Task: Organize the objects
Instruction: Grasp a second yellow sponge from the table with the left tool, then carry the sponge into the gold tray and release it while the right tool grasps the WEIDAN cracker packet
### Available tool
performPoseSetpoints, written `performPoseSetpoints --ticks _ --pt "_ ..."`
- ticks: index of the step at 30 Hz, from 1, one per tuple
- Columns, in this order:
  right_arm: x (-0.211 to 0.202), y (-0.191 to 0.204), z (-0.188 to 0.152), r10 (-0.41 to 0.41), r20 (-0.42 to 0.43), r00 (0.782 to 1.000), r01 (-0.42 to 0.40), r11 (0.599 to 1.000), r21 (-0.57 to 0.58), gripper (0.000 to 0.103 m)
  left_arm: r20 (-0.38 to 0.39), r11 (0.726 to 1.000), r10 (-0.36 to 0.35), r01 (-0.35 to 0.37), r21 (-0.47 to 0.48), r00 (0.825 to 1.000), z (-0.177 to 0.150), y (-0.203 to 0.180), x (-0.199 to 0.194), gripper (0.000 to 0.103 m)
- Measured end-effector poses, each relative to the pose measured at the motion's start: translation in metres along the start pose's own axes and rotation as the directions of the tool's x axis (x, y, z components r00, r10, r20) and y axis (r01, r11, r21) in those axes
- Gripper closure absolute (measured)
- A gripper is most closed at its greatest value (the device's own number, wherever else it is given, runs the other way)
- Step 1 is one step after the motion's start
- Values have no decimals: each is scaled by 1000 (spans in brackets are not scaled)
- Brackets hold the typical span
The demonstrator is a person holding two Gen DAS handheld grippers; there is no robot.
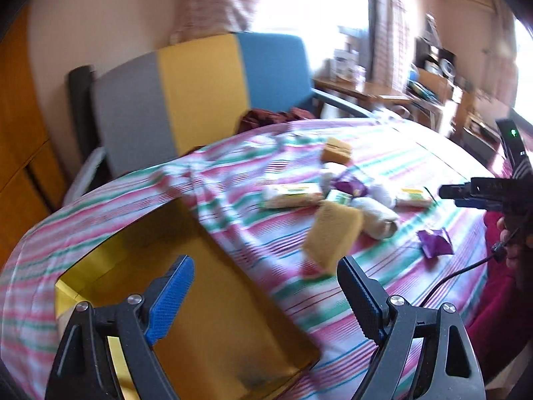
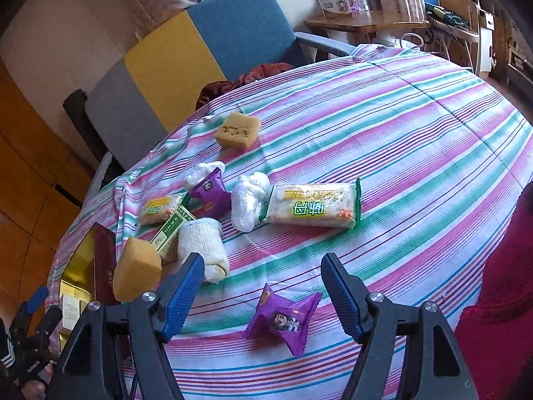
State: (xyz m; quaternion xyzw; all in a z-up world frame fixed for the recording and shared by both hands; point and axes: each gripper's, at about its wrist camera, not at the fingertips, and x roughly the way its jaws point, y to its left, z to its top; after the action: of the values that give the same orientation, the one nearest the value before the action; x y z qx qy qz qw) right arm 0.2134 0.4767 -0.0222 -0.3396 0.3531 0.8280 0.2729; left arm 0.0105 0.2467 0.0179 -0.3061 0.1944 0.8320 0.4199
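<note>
My left gripper [image 1: 265, 273] is open and empty, hanging over the open gold box [image 1: 206, 300] at the table's left edge. My right gripper [image 2: 263, 266] is also open. A purple candy [image 2: 283, 320] lies on the striped cloth under its gap, untouched. Further out lie a long snack pack [image 2: 313, 206], a white roll [image 2: 203, 243], a plastic-wrapped white bundle [image 2: 248, 200], a second purple candy [image 2: 211, 193], a small snack pack [image 2: 160, 210] and a green sachet [image 2: 173, 230]. One yellow sponge [image 2: 136, 270] sits by the box, another [image 2: 237, 130] farther back.
The gold box [image 2: 76, 266] has a dark red lid [image 2: 105, 266] against it. A grey, yellow and blue chair [image 2: 206, 43] stands behind the table with dark red cloth [image 2: 246, 76] on its seat. A red sleeve [image 2: 499, 300] fills the right edge. A wooden side table [image 2: 363, 25] stands beyond.
</note>
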Motion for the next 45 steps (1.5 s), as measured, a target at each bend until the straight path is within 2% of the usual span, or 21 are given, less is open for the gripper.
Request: performPoseSetpoints --ticks 6,12,19,20,21,22,27,32,38,42,45 --pt "-3 -5 1 35 13 999 -36 999 27 29 -84 994 -76 83 74 994 19 -29 47 14" --pt "-1 -11 2 69 3 998 -69 996 64 29 -153 988 -93 110 108 984 29 -42 87 13" --pt "0 -21 3 107 1 994 -106 987 121 29 -206 984 -117 141 106 971 32 -48 115 13" --pt "-1 -23 4 111 2 994 -111 985 135 29 -219 984 -124 148 100 968 31 -50 119 24" --pt "0 -25 4 114 2 993 -113 982 149 29 -229 982 -136 162 98 964 30 -51 122 52" --pt "0 -28 4 118 2 993 -117 979 166 29 -247 979 -147 177 104 958 29 -54 125 55" --pt "4 -36 5 130 -12 991 -125 968 219 28 -210 981 -152 173 87 966 24 -58 111 57" --pt "7 -35 5 112 -26 993 -104 971 214 28 -166 981 -178 188 50 970 22 -53 87 56" --pt "10 -37 4 78 -47 996 -65 972 226 28 -137 976 -217 215 -26 967 6 -41 58 56" --pt "21 -27 5 21 -114 993 -2 987 160 28 -127 973 -227 222 -55 965 -6 -35 42 56" --pt "31 -12 14 -53 -175 983 58 998 21 28 -117 974 -223 217 -61 968 -10 -29 30 56"
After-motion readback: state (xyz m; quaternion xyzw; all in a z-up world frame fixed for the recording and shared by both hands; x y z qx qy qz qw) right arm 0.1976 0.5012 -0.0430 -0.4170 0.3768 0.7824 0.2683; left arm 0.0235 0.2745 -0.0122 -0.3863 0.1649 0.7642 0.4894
